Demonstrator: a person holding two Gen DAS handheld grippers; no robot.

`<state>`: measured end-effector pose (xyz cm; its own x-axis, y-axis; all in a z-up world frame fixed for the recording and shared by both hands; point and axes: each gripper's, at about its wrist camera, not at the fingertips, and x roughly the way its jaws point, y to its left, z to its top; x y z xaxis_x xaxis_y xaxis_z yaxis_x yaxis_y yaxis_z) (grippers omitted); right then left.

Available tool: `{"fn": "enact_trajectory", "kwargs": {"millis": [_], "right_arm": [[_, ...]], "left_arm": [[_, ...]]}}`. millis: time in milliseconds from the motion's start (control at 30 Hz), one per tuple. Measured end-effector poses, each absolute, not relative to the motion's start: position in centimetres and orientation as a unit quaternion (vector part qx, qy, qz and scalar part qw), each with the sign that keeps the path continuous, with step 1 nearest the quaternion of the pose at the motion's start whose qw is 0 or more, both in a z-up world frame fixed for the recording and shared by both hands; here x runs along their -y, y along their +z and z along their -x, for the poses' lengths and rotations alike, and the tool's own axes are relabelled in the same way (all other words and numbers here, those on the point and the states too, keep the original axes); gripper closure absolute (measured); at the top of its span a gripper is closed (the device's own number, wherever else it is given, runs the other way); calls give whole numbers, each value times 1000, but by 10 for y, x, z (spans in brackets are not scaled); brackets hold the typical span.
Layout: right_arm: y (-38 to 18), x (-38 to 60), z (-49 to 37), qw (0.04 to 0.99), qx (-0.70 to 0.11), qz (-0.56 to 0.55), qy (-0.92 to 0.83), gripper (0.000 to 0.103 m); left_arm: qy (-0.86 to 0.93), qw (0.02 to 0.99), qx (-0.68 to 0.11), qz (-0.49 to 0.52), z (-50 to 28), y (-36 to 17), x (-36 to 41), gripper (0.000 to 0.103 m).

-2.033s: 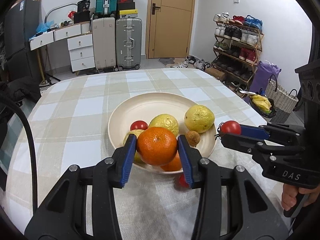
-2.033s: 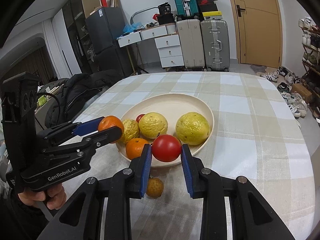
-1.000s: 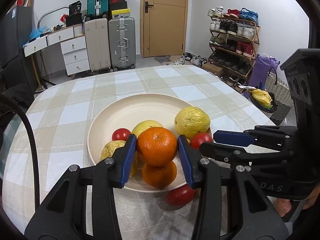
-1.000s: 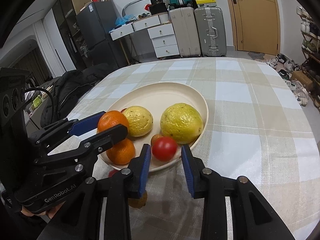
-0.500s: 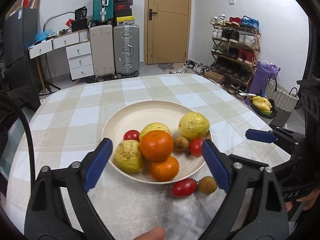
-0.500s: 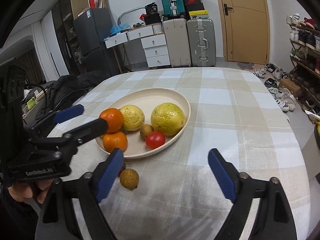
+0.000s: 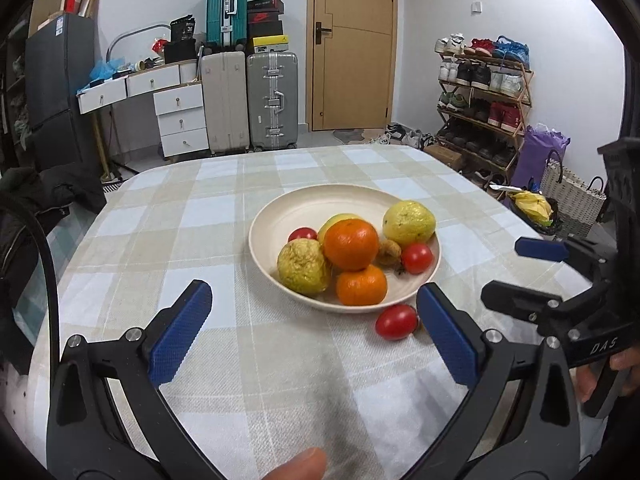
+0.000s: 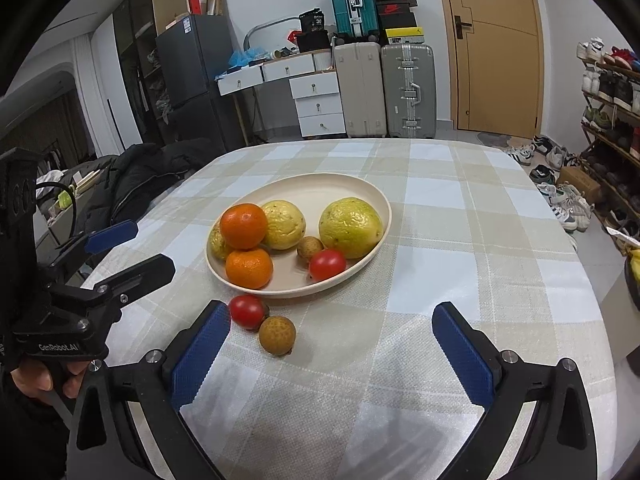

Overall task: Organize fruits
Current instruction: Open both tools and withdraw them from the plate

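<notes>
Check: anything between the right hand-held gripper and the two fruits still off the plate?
Nothing visible. The right hand-held gripper is open; the tomato and brown fruit lie on bare cloth just ahead, beside its left finger, in front of the plate.

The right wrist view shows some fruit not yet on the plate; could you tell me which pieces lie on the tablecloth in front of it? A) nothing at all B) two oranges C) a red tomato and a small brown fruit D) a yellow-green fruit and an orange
C: a red tomato and a small brown fruit sit on the tablecloth just in front of the plate, while both oranges are on it.
</notes>
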<state>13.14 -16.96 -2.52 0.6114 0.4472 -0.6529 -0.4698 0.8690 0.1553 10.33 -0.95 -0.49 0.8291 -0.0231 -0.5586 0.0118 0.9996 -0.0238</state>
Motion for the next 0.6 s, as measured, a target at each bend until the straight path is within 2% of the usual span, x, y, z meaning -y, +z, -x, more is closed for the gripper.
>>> {"fn": "enact_trajectory", "kwargs": {"millis": [600], "right_arm": [[-39, 157, -127, 883, -387, 40, 263, 0]], "left_arm": [[-8, 954, -298, 24, -93, -13, 4, 1]]}}
